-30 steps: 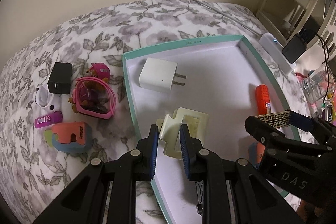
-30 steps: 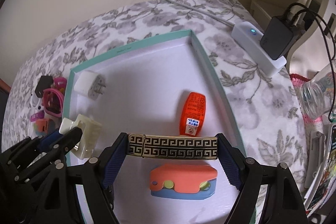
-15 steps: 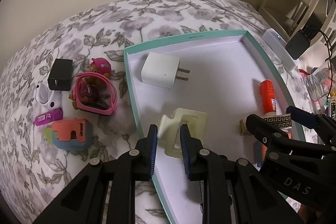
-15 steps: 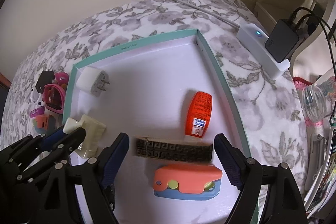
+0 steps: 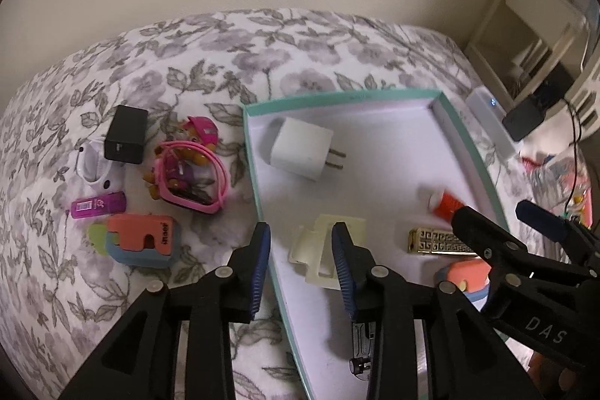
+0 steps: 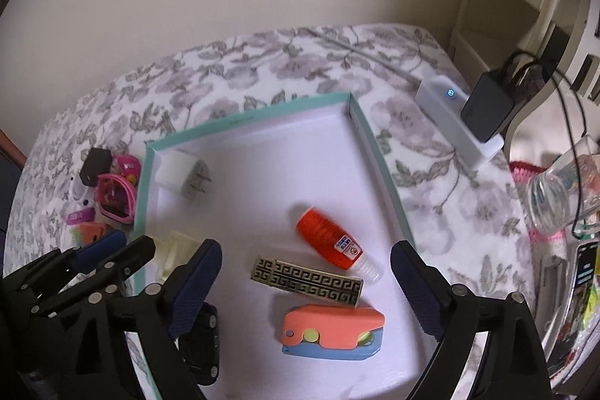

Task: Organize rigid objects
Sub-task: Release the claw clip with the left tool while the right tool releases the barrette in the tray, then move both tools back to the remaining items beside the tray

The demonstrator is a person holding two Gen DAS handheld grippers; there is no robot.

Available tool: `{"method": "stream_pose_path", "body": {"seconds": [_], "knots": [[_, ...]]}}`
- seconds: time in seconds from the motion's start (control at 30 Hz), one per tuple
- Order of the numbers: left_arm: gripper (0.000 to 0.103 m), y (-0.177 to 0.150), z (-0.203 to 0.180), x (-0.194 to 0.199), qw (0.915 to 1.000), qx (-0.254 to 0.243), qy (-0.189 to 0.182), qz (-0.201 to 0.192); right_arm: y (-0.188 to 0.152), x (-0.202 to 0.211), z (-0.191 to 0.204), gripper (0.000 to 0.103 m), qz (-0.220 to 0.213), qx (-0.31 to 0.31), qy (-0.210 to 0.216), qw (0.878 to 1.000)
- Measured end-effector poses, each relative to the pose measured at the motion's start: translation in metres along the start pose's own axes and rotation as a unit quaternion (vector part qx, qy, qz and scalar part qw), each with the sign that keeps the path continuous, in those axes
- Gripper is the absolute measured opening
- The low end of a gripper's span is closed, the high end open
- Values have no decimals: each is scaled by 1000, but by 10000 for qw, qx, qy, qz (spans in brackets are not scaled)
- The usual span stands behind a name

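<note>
Your teal tray (image 6: pixel 378 152) is holding the white charger (image 6: pixel 183 175), orange bottle (image 6: pixel 326 242), gold clip (image 6: pixel 307 282); your right gripper (image 6: pixel 303 268) is hanging wide open, your left gripper (image 5: pixel 302 252) gaping empty too.

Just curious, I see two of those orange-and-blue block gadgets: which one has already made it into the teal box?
The one lying near the box's front edge, just below the gold patterned bar. Its twin sits outside on the flowered cloth, beside the purple stick.

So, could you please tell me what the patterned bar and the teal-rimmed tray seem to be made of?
The patterned bar looks like polished gold-tone metal, judging by the shine at its end. The tray seems to be matte cardboard, with thin folded walls and a flat white lining.
</note>
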State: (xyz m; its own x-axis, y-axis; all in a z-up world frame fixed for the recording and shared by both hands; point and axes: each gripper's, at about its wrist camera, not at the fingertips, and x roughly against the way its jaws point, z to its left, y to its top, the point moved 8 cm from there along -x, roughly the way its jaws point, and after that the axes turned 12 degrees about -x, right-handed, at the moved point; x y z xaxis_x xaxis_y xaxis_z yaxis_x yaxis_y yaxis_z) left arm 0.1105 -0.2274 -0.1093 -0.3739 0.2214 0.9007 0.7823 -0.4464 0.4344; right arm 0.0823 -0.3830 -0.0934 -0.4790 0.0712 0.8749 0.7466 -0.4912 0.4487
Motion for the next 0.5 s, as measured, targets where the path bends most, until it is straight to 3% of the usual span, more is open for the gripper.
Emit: {"method": "stream_pose_path", "body": {"seconds": [0.23,0.3,0.37,0.5], "knots": [[37,4,21,15,9993,340,80,-132,7,16,7,94,-180,46,56,9998],[45,4,29,20,9989,415,141,-167,7,19,11,94,-222,65,78,9997],[62,4,36,24,9983,494,223,-200,7,20,16,96,-239,87,137,9996],[63,2,54,32,9966,678,390,-269,3,19,26,101,-208,169,210,9994]]}}
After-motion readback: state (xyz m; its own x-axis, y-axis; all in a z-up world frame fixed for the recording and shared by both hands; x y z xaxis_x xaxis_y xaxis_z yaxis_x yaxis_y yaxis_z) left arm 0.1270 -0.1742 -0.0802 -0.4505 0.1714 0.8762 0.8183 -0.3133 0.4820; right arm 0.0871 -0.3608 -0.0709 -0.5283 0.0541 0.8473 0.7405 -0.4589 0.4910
